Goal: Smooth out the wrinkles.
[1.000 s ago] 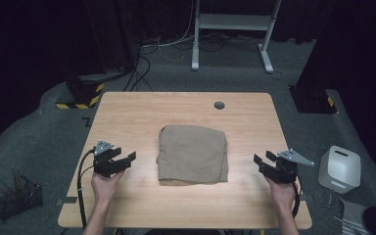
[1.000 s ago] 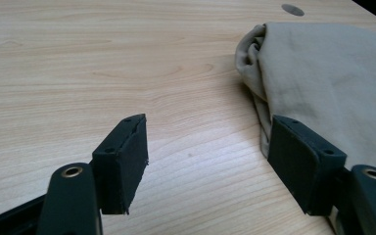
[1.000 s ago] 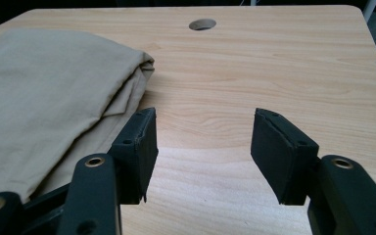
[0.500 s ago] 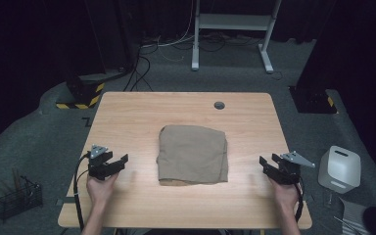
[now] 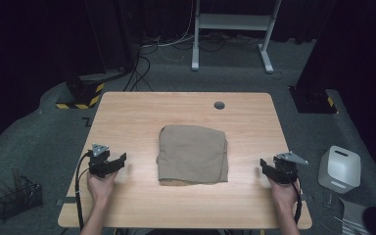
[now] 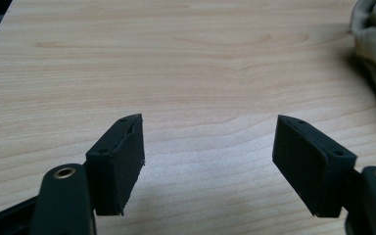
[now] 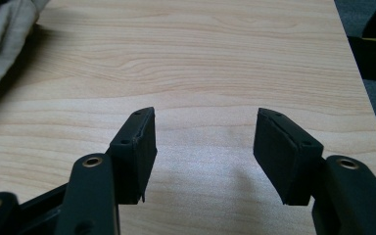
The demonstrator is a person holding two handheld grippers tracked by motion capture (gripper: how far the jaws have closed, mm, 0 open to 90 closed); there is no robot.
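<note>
A folded tan cloth point(image 5: 192, 153) lies flat at the middle of the bench point(image 5: 142, 110), a little nearer the person than the far edge. Its folds are stacked, with the bottom edge showing a slightly ragged double layer. The left gripper point(image 5: 119, 162) sits low over the bench to the cloth's left, well apart from it; the right gripper point(image 5: 265, 168) mirrors it on the other side, also well apart. Both hands rest near the front edge, so the cloth has clear wood on either flank.

In the left gripper view the fingers point(image 6: 120, 164) stand wide open with bare wood between them, and a corner of the cloth point(image 6: 375, 46) shows at the upper right. In the right gripper view the fingers point(image 7: 136, 152) are likewise spread wide and hold nothing; the cloth point(image 7: 2, 39) shows at the upper left.

The symmetric, open stance probably means both grippers are set to take the cloth by its two sides at once, or that the fold is done and the hands are parked clear. A small dark grommet point(image 5: 219, 105) sits near the far edge.
</note>
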